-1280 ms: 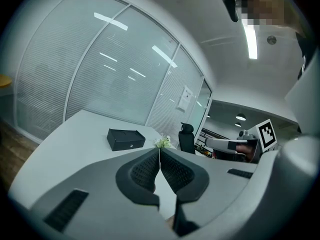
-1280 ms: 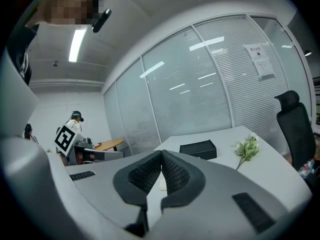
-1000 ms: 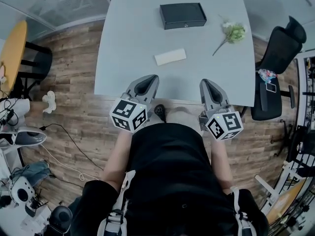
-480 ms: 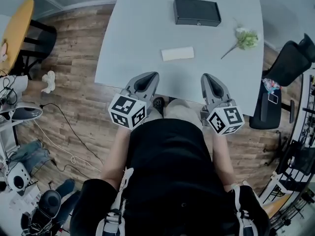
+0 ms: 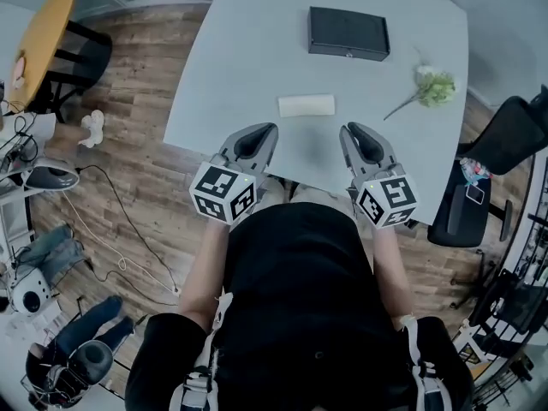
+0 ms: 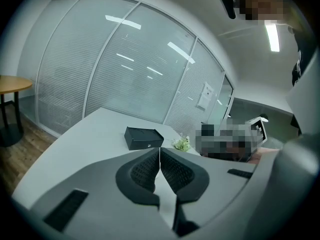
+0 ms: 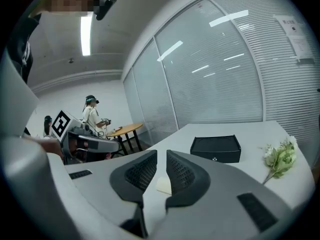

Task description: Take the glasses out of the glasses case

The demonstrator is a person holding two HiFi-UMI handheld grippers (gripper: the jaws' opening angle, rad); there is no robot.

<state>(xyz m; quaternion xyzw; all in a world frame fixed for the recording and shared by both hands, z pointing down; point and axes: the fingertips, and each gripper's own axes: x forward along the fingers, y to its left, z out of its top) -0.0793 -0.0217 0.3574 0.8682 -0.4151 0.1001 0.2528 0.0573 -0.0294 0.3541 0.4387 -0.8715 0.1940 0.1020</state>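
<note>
Head view, table: a pale grey table (image 5: 257,50) stands on a wooden floor (image 5: 137,144), with the person at its near edge.
Head view, glasses case: the black glasses case (image 5: 348,33) lies flat with its lid down at the far side of the table, well apart from both grippers.
Head view, other things: a white pad (image 5: 306,105) lies between the case and the grippers. A flower sprig (image 5: 432,88) lies to the right of the case. A black office chair (image 5: 514,131) stands off the table's right edge.
Head view, grippers: the left gripper (image 5: 259,133) and the right gripper (image 5: 353,132) hang side by side over the near edge, both pointing toward the case.
Left gripper view, jaws: the left gripper (image 6: 159,153) has its pads pressed together with nothing between them.
Left gripper view, ahead: the glasses case (image 6: 144,137) sits beyond the jaw tips, slightly left of them, with the flower sprig (image 6: 182,144) to its right. A round wooden table (image 6: 12,85) stands at far left.
Right gripper view, jaws: the right gripper (image 7: 161,157) has just been opening. A narrow gap shows between its pads and it holds nothing.
Right gripper view, ahead: the white pad (image 7: 164,185) shows through the gap, lying on the table beyond. The glasses case (image 7: 215,148) lies further off to the right, and the flower sprig (image 7: 280,159) is right of that.
Right gripper view, background: a person (image 7: 92,115) stands by the round wooden table (image 7: 125,129).
</note>
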